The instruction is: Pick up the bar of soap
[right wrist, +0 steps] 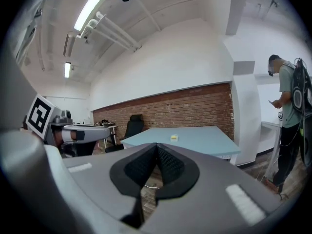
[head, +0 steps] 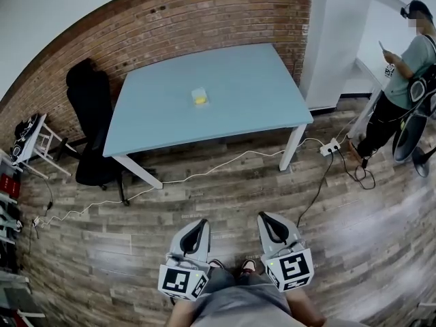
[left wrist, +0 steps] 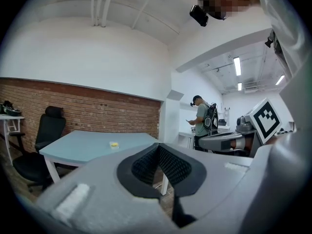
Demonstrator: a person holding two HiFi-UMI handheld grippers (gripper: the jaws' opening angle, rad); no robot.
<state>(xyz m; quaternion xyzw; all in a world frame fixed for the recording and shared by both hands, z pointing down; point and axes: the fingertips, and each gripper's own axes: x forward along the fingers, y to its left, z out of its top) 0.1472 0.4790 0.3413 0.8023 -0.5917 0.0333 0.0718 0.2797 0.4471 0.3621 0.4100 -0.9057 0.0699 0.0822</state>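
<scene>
Head view first: both grippers were held low in front of the person's legs. The left gripper and right gripper sat side by side, tips aimed at the table. The bar of soap lay alone near the middle of the blue top, well ahead of both sets of fingers, with bare wood floor and a white cable in between. A black chair stood at the table's left end, and a bystander was off to the right.

Left gripper view: the fingers were pressed together with nothing between them. The soap showed as a small yellow bit, far ahead and left of the tips.

Right gripper view: same deal, pads closed on each other and empty. The soap was far ahead, just right of the tips.

My take is that the pickup hadn't really started and this was the approach. I'd walk right up to the near table edge, stepping over that cable, and pick one gripper. The soap looked a touch more in line with the left one. Then spread the jaws before reaching, come in low and level so the pads straddle the bar's sides, and squeeze gently, since soap could slip.
</scene>
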